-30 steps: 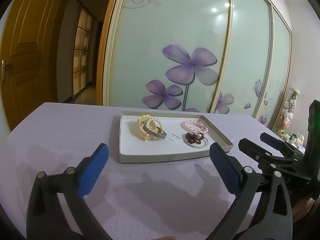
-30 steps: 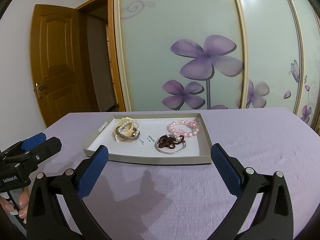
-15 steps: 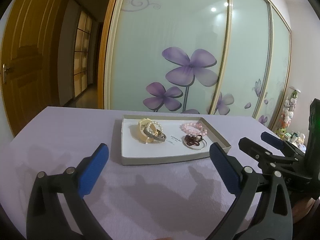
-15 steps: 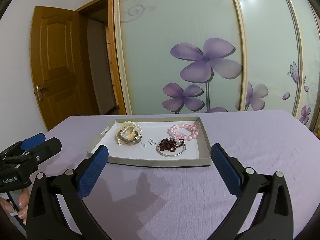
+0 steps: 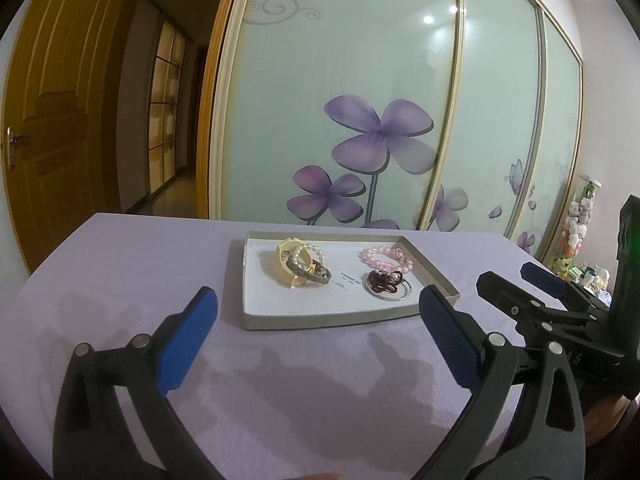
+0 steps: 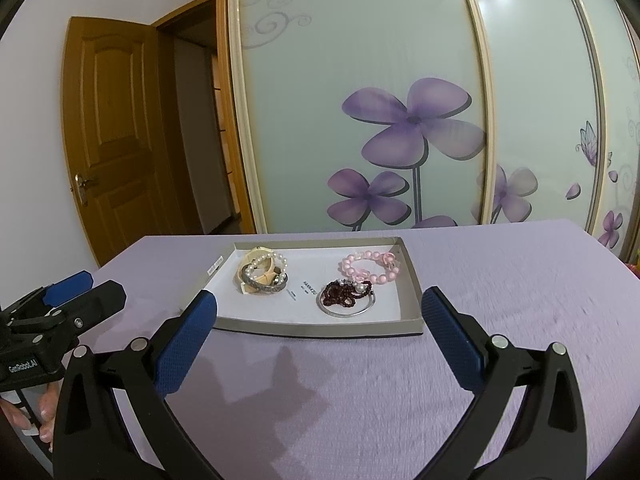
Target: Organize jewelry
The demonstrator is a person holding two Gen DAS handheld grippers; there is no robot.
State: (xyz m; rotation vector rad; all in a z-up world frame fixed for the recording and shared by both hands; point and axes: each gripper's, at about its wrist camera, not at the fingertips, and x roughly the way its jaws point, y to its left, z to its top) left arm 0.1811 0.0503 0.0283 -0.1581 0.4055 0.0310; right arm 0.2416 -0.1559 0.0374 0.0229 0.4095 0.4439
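Right wrist view: our right gripper (image 6: 319, 322) and left gripper (image 5: 318, 322) hover with fingers spread wide, holding nothing. All bracelets lie in the tray (image 6: 320, 326), mid-desk; sorted or awaiting sorting, we cannot judge.

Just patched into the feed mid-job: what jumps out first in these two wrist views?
A shallow tray sits mid-table on the lilac cloth, holding a pink bead bracelet at its far right, dark red beads on a silver bangle in front of it, and a pearl strand piled on a cream watch at the left. Both the left gripper and right gripper are open, short of the tray. Big purple flowers cover the wardrobe doors behind.
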